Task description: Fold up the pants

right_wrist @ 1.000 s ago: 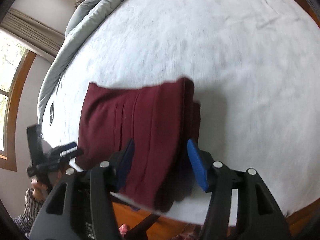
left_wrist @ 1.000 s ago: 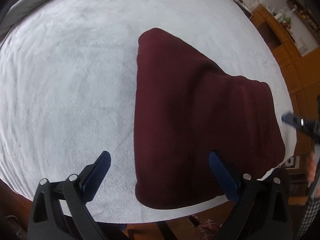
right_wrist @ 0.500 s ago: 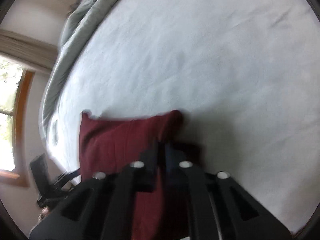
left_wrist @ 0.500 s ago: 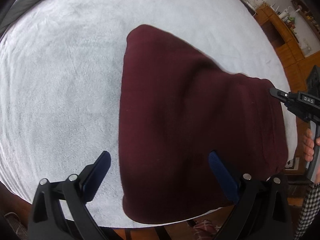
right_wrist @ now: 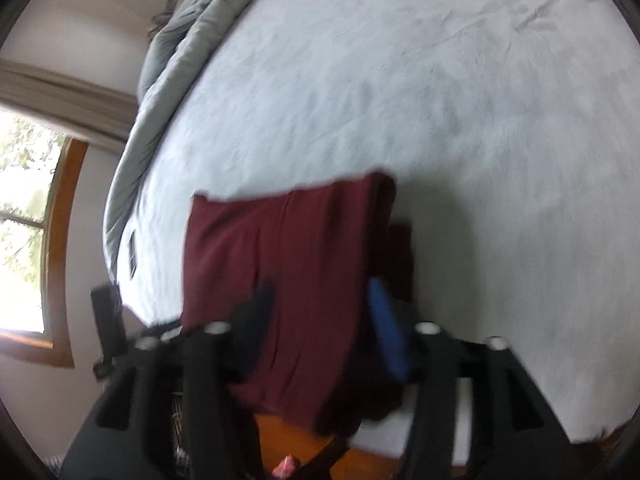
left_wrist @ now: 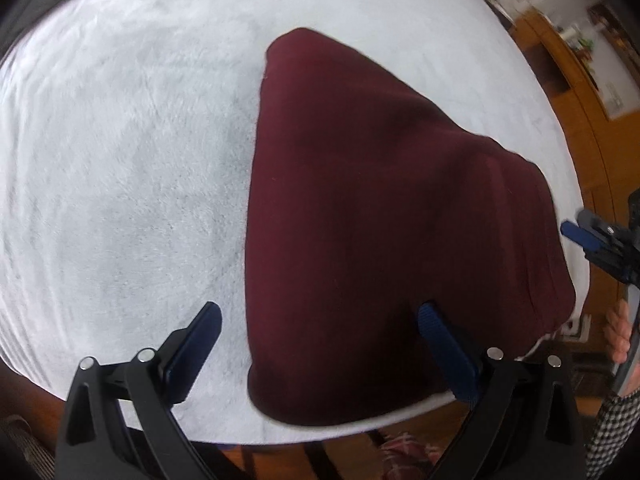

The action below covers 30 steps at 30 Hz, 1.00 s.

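- My left gripper (left_wrist: 320, 344): jaws spread wide, holding nothing. Blue pads (left_wrist: 202, 340) sit apart, w/ the near end of the pants between them in view.
- Pants (left_wrist: 384, 216): dark maroon, folded into a thick stack, lying on the white blanket (left_wrist: 120, 180). From my left jaws they run fwd and away, narrowing to a rounded corner at the far end.
- Near edge of the stack sits by the bed's near edge, just ahead of my left jaws; the right pad overlaps the fabric in view, can't tell if it touches.
- My right gripper (right_wrist: 324, 324): jaws open to a medium gap, framing the near part of the pants (right_wrist: 288, 272). View is blurred, so can't tell if the pads touch cloth; nothing looks pinched.
- From the right jaws the stack lies straight ahead, its layered fold edge by my right pad.
- In the left view my right gripper (left_wrist: 588, 240) shows at the far right, off the right side of the stack, my right hand (left_wrist: 618, 332) on its handle.
- Grey duvet (right_wrist: 180, 64) bunched far ahead-left of the right jaws; window (right_wrist: 28, 220) at left.
- Wooden cabinet (left_wrist: 568, 76) beyond the bed, ahead-right of the left jaws.
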Each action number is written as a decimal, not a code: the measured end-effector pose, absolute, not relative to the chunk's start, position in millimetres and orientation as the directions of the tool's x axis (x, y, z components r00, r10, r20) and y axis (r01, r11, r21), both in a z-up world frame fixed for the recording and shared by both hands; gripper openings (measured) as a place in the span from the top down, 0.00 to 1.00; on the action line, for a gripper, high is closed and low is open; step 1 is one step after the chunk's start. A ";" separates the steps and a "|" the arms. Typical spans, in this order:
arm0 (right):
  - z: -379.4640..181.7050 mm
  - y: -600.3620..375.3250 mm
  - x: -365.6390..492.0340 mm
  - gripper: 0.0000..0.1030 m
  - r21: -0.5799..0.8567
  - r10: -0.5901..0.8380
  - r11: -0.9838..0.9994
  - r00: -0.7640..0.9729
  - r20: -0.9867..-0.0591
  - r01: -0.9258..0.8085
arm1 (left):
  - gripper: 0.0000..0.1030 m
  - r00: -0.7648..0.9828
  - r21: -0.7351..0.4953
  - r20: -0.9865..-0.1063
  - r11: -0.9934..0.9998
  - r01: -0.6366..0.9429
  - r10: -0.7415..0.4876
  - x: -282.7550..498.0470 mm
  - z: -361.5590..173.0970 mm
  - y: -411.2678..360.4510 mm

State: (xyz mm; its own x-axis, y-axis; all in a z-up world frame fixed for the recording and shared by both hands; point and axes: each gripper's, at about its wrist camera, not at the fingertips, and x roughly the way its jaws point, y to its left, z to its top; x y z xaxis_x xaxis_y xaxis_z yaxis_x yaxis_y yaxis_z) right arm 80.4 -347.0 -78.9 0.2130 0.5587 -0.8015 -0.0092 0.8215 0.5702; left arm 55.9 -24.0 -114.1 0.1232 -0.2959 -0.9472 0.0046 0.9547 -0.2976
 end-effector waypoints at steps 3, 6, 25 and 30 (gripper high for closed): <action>-78.0 -347.8 50.1 0.45 0.611 0.601 0.791 0.180 -0.779 0.004 | 0.04 0.105 -0.322 -0.941 0.947 0.019 -0.322 43.2 -113.3 -21.0; -87.3 -352.3 29.2 0.44 0.616 0.603 0.786 0.153 -0.783 0.051 | 0.04 0.108 -0.345 -0.934 0.938 -0.017 -0.342 35.2 -117.5 -15.8; -90.9 -333.5 17.0 0.87 0.495 0.491 0.869 0.117 -0.864 0.013 | 0.04 0.112 -0.336 -0.938 0.941 -0.045 -0.329 26.5 -119.8 -19.5; -112.4 -331.9 12.6 0.87 0.507 0.502 0.862 0.097 -0.860 0.033 | 0.04 0.084 -0.401 -0.915 0.913 -0.082 -0.394 29.5 -130.9 -14.2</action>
